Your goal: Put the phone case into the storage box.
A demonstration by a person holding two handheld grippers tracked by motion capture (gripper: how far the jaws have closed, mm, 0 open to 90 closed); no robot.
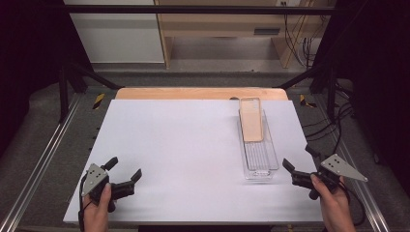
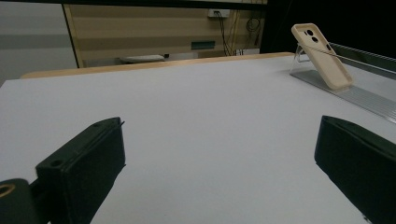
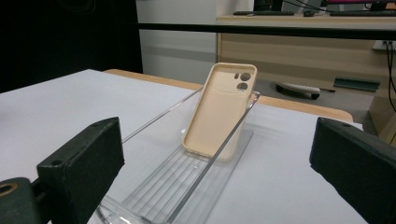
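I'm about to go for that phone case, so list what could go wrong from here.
1. The phone case only leans on the far end wall of the clear tray; a nudge could topple it.
2. The tray looks light, so a jaw catching its thin wall might slide it.
3. The open right gripper sits near the table edge.

Each black claw, left [image 1: 126, 170] and right [image 1: 299, 160], carries a grey three-cornered plate with dark screw holes, blocky matte jaws and a thin black trailing cable.
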